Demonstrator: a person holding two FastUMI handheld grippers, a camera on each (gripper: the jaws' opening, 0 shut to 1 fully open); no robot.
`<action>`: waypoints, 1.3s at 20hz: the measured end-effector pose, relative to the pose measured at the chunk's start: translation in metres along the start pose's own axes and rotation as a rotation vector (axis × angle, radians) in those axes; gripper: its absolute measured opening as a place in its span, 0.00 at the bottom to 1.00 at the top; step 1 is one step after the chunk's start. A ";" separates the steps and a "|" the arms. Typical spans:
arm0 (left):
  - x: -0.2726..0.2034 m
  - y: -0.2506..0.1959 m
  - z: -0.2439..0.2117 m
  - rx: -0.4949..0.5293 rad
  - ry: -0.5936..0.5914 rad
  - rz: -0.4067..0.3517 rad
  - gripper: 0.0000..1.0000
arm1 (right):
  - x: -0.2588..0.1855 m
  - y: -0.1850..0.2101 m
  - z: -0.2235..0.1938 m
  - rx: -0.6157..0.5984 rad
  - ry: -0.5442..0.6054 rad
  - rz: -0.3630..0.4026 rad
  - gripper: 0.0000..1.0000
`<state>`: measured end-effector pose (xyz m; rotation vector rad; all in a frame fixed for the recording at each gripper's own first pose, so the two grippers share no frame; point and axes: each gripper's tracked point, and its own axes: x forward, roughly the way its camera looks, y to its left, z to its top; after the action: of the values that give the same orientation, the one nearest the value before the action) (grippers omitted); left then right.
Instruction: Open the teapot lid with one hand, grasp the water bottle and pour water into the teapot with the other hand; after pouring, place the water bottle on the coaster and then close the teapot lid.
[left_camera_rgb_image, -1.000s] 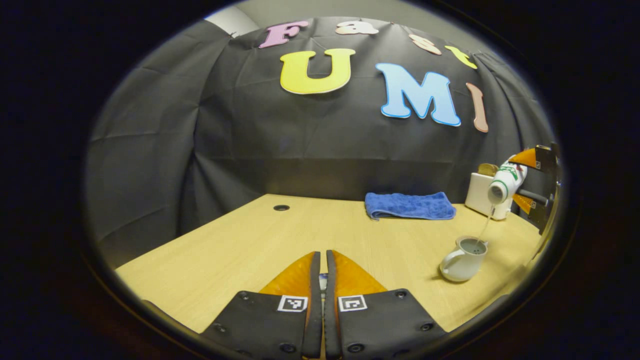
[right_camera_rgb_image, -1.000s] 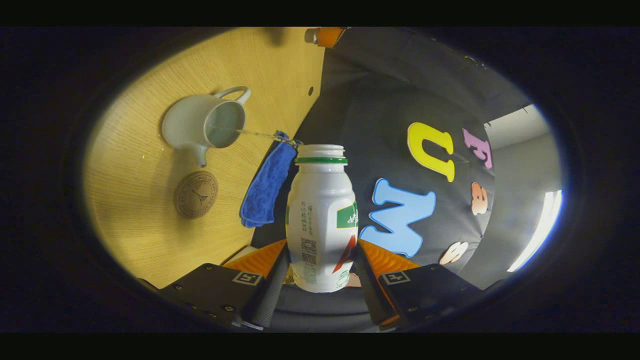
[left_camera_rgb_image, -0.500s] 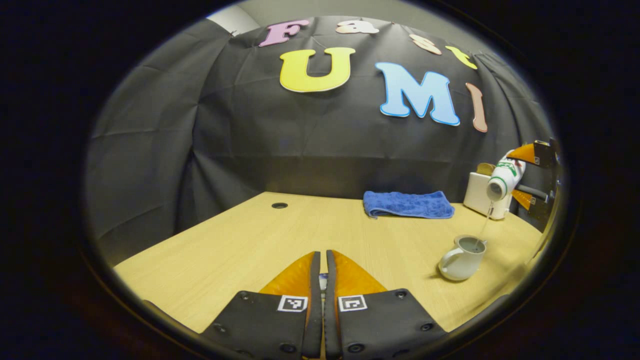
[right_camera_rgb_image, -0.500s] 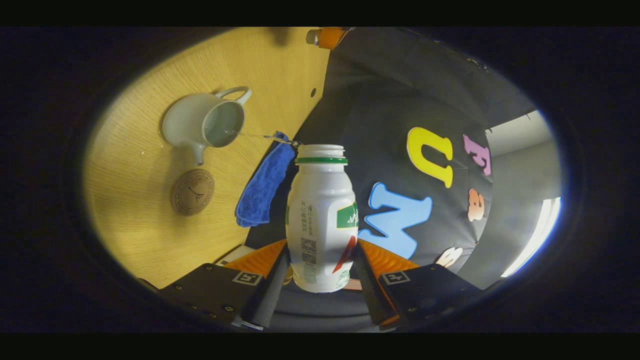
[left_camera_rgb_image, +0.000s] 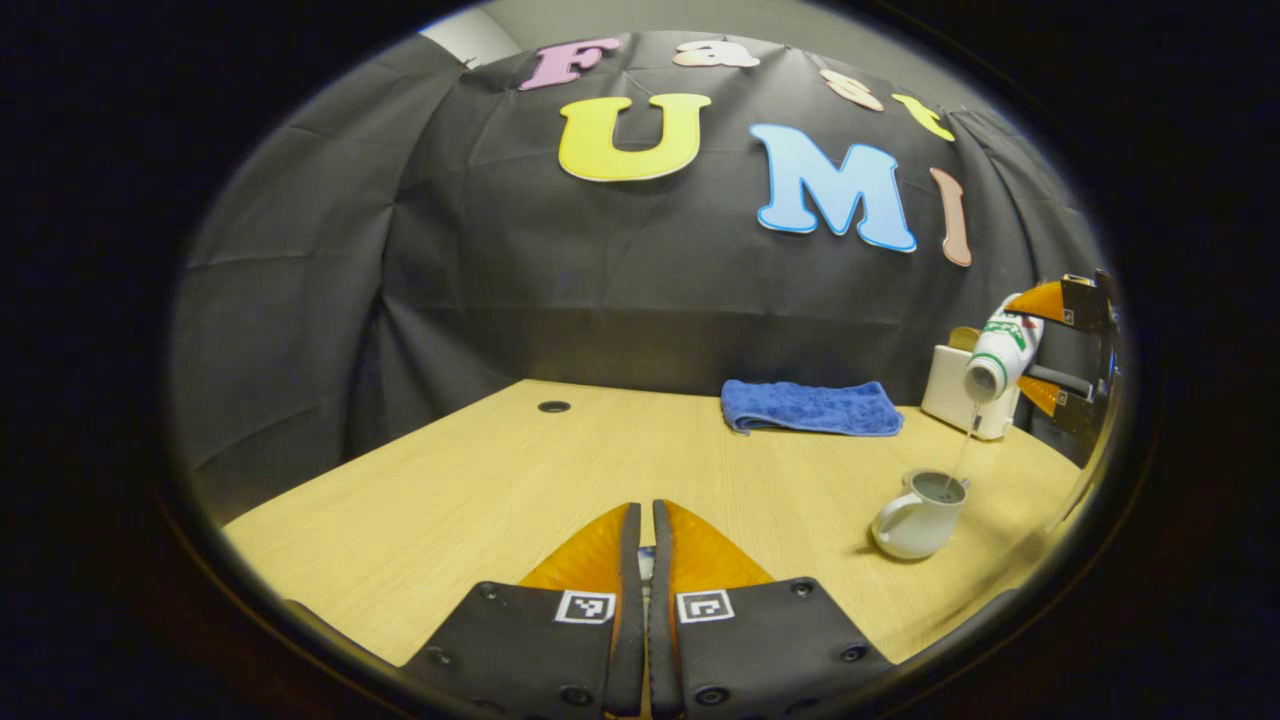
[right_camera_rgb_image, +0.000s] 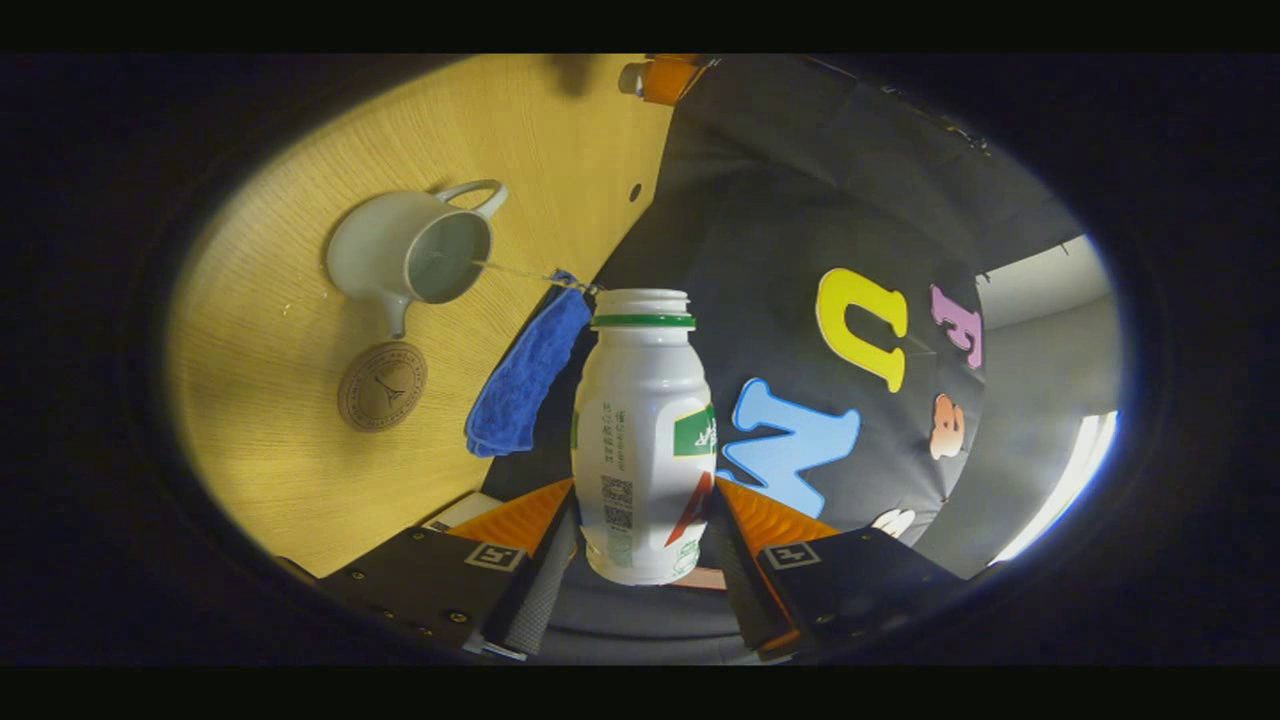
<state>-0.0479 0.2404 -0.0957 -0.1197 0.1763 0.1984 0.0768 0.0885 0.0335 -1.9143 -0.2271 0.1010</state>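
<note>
At centre frame the right gripper pinched the tilted bottle, water streaming into the open teapot upper left; coaster and lid steps remained

I count one teapot, one water bottle, one round coaster, one blue towel, one white box by the wall, and my two grippers.

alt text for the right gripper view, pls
The right tool grips a white water bottle tipped sideways, a thin stream running from its mouth into the open teapot on the wooden table. A round coaster and a blue cloth lie beside the teapot.
</note>
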 end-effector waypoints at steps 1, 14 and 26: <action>0.000 0.000 -0.001 -0.002 0.000 0.000 0.08 | 0.000 0.000 0.001 -0.003 -0.002 0.001 0.71; 0.002 -0.001 -0.005 -0.018 0.010 -0.009 0.08 | 0.006 -0.003 0.006 -0.053 -0.024 0.010 0.71; 0.002 -0.003 -0.008 -0.032 0.007 -0.027 0.12 | 0.015 -0.007 0.014 -0.117 -0.047 0.022 0.71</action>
<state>-0.0463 0.2371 -0.1039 -0.1545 0.1781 0.1735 0.0878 0.1066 0.0354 -2.0331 -0.2485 0.1500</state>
